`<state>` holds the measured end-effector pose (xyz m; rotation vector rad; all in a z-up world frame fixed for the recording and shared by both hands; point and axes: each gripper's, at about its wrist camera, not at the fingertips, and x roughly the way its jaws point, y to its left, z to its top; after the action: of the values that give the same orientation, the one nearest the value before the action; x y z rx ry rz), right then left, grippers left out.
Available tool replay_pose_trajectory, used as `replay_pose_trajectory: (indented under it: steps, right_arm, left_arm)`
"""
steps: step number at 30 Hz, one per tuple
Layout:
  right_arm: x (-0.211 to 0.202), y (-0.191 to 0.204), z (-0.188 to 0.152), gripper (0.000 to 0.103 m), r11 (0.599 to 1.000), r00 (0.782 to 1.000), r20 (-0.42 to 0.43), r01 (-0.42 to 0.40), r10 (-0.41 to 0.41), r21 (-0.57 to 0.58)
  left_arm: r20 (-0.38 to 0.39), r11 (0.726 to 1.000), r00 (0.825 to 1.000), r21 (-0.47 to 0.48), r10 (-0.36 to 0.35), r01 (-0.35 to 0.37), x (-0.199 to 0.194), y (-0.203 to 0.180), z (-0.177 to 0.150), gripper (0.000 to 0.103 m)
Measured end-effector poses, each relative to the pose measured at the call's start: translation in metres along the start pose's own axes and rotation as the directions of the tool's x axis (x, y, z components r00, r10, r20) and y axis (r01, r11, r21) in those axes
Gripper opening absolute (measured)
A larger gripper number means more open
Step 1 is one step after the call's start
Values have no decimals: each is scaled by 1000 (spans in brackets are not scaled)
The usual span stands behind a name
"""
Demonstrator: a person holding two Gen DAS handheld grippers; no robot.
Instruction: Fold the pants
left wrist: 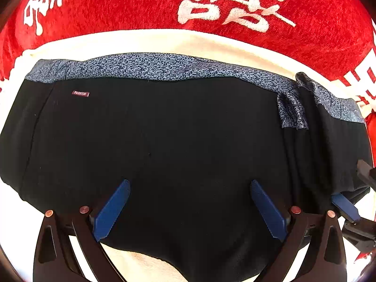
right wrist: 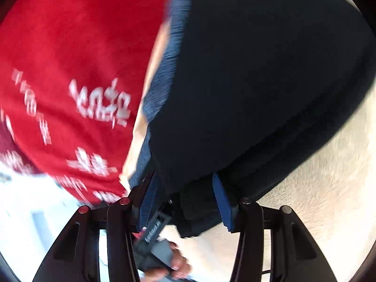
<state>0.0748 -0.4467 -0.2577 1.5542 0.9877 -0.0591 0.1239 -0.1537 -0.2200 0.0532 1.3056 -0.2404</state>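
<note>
A red blanket [left wrist: 305,30] with white lettering borders a cream surface [left wrist: 164,42]. On it lie the black pants [left wrist: 164,129], folded, speckled blue waistband [left wrist: 152,67] at the far edge. The left gripper [left wrist: 190,208] hangs wide open above them, holding nothing. The right gripper [right wrist: 185,202] stands half open around a bunched edge; blur hides any contact.
</note>
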Motion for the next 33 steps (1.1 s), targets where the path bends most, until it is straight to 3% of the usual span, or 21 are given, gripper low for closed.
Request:
replay_pose_trajectory:
  steps: [2, 3, 4, 6, 8, 12, 16, 22, 25, 27, 31, 33]
  right_arm:
    - [-1, -4, 2, 40, 999, 1000, 11, -6, 6, 39]
    - [-1, -3, 2, 18, 999, 1000, 10, -4, 4, 41]
    - [-1, -1, 4, 6, 999, 1000, 13, 3, -3, 32]
    - [-3, 12, 4, 6, 1000, 1000, 20, 8, -7, -14]
    - [-11, 38, -3, 5, 988, 999, 15, 33, -31, -153]
    - [-7, 62, -31, 5, 905, 978, -15, 185, -206, -384]
    - [19, 38, -42, 5, 863, 947, -24, 280, -320, -421]
    - [19, 44, -47, 8, 810, 935, -25, 294, -354, -507]
    - [13, 60, -48, 13, 770, 919, -61, 288, -389, -570]
    - [-2, 66, -47, 13, 752, 920, -70, 269, -385, -602]
    - [-49, 76, -22, 14, 725, 924, 73, 343, -376, -597]
    - [-67, 75, 2, 14, 707, 896, 168, 430, -412, -561]
  left_arm:
    - [4, 1000, 1000, 9, 6, -6, 2, -1, 0, 103]
    - [6, 1000, 1000, 13, 8, -8, 5, 2, 2, 103]
    - [6, 1000, 1000, 15, 8, -8, 4, 1, 2, 103]
    - [-2, 1000, 1000, 11, 6, -6, 3, -1, 3, 103]
    - [-4, 1000, 1000, 14, 9, -9, 3, 1, 5, 103]
    - [-1, 1000, 1000, 7, 12, -12, 5, -1, 11, 103]
    - [7, 1000, 1000, -10, 13, -13, 4, 0, 5, 103]
    - [-3, 999, 999, 26, 48, -48, -2, -4, 10, 103]
    - [15, 998, 999, 26, 49, -49, -20, -6, 14, 103]
    - [40, 998, 999, 48, 36, -38, -37, -12, 19, 103]
    - [73, 992, 997, 124, -11, 2, -60, -41, 28, 103]
    - [68, 987, 996, 154, -51, 41, -64, -61, 31, 103]
